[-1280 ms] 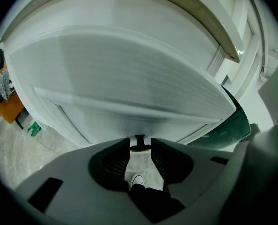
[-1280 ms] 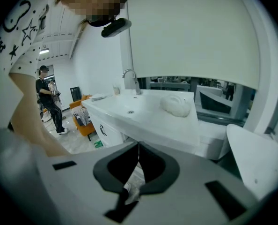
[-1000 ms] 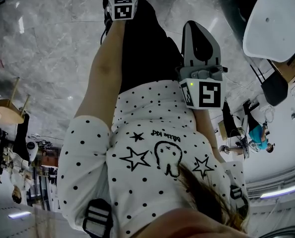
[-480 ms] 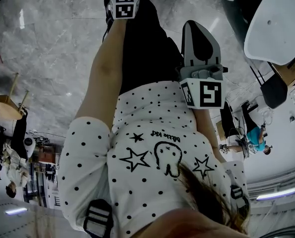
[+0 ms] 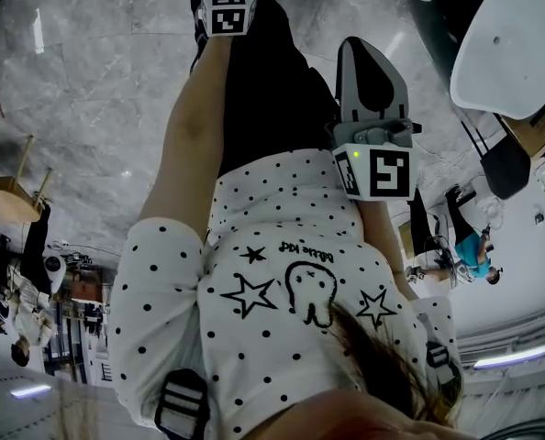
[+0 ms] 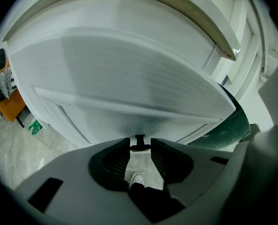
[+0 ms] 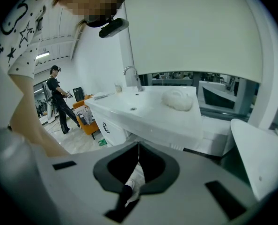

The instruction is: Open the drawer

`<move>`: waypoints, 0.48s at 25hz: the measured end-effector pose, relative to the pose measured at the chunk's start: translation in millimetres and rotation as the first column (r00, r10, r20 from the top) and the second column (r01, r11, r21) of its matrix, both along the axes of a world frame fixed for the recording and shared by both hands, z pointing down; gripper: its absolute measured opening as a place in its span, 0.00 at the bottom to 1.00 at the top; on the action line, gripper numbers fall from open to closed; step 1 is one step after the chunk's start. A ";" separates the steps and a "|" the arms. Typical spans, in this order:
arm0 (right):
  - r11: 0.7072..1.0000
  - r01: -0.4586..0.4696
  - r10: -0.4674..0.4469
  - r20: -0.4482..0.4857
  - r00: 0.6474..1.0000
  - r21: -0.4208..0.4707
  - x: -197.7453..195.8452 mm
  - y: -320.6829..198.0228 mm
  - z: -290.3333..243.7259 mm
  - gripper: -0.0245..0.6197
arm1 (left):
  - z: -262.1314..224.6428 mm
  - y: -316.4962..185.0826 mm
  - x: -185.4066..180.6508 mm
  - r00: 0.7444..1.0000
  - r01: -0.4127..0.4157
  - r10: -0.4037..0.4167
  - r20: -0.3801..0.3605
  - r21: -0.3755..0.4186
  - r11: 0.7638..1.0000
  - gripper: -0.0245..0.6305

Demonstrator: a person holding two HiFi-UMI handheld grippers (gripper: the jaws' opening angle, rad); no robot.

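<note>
Quick tally from where I'm standing: two grippers in my hands, left gripper (image 6: 140, 150) and right gripper (image 7: 138, 149), with one marker cube (image 5: 229, 12) on each. One white sink cabinet (image 7: 148, 118), one faucet (image 7: 132, 76), one fluffy white cloth (image 7: 178, 100), one black handle (image 7: 106, 127), one white chair (image 5: 502, 44).

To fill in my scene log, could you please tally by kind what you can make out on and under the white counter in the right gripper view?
Faucet: 1
Fluffy white bundle: 1
Black handle on the cabinet front: 1
Total: 3; the small items at the far end of the counter are too small to tell.
</note>
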State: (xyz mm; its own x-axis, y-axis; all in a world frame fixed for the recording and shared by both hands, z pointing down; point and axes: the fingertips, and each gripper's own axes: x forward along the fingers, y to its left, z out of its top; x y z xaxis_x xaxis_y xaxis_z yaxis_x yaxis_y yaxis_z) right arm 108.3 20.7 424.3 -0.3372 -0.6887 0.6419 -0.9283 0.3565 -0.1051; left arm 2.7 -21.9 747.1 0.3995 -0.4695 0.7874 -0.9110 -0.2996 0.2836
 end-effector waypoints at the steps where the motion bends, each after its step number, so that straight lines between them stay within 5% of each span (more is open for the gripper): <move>1: 1.000 -0.001 0.001 -0.001 1.000 0.000 0.1 0.1 0.1 0.06 | -0.1 -0.1 -0.4 1.000 0.001 -0.001 -0.001 0.000 1.000 0.25; 12: 1.000 -0.017 0.017 -0.005 1.000 0.004 4.9 -0.1 -1.9 0.06 | -0.7 -0.2 1.1 1.000 0.010 -0.010 -0.002 -0.005 1.000 0.25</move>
State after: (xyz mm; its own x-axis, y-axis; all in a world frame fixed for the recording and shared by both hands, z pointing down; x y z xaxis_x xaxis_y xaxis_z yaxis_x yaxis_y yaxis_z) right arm 113.2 20.6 422.4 -0.3220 -0.6968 0.6409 -0.9349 0.3410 -0.0990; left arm 3.8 -22.0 746.4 0.3966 -0.4696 0.7888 -0.9133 -0.2890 0.2872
